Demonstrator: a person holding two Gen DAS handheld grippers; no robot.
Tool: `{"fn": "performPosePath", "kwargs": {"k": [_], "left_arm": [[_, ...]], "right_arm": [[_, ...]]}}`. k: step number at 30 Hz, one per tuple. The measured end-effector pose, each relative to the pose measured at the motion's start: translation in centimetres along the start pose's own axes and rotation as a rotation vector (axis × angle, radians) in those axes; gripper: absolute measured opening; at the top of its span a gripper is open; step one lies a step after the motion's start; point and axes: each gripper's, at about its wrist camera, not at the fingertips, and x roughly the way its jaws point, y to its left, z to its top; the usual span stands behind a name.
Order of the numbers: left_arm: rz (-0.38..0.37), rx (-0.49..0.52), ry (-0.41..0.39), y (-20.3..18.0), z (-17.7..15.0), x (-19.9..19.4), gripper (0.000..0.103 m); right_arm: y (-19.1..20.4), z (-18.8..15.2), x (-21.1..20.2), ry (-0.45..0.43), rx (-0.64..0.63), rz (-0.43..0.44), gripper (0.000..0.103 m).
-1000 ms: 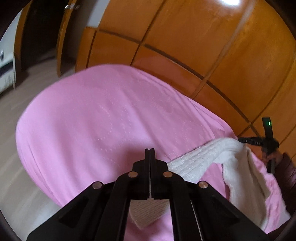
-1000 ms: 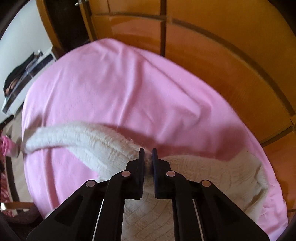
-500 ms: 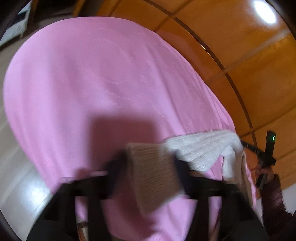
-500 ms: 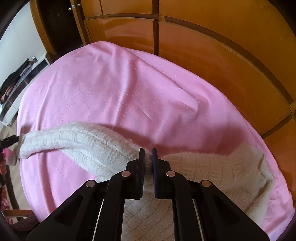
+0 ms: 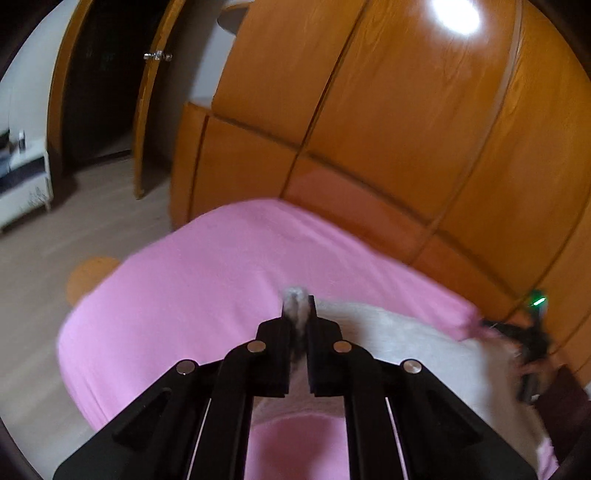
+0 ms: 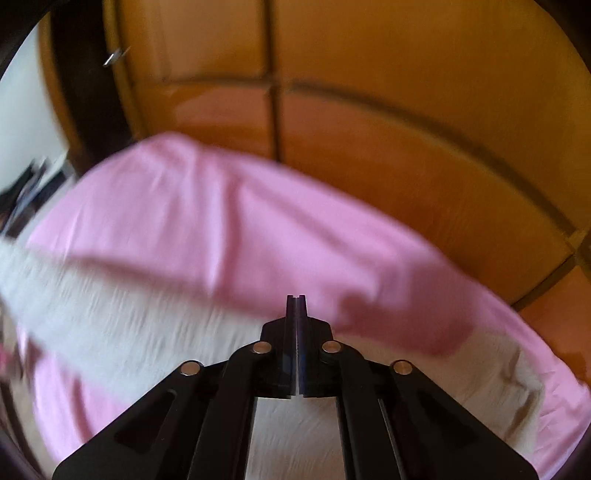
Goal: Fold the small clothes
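At the centre of the left wrist view, the left gripper (image 5: 298, 308) is clamped on a tuft of the cream knit garment (image 5: 406, 339), which trails to lower right across the pink bedcover (image 5: 184, 295). The right gripper (image 6: 296, 308) has its jaws pressed together with nothing visible between them, above the knit spread low in its frame. That thin pinch could slip and spoil the fold; no writing is legible.

Wall: glossy orange wood wardrobe panels (image 5: 406, 122) at twelve o'clock.
Light: bright ceiling reflection (image 5: 456, 13) at one o'clock.
Floor: pale wood (image 5: 40, 258), nine o'clock.
Door: open doorway (image 5: 99, 92), ten o'clock.
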Motion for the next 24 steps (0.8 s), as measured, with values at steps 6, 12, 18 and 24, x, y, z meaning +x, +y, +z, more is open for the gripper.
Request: {"fn": "performPosePath", "kwargs": {"k": [6, 12, 18, 24], "left_arm": [[0.184, 0.011, 0.150, 0.8, -1.2, 7.8, 0.006], [0.237, -0.043, 0.217, 1.1, -1.1, 11.2, 0.006], [0.364, -0.019, 0.263, 0.8, -2.1, 11.1, 0.016], [0.154, -0.130, 0.178, -0.6, -3.5, 5.9, 0.059]], "right_arm": [[-1.8, -2.2, -1.4, 0.046, 0.099, 0.032, 0.010], [-1.5, -8.9, -3.8, 0.113, 0.051, 0.069, 0.060], [-0.9, -9.9, 1.6, 0.148, 0.080, -0.074, 0.076], [-1.0, -10.8, -1.9, 0.128, 0.172, -0.040, 0.078]]}}
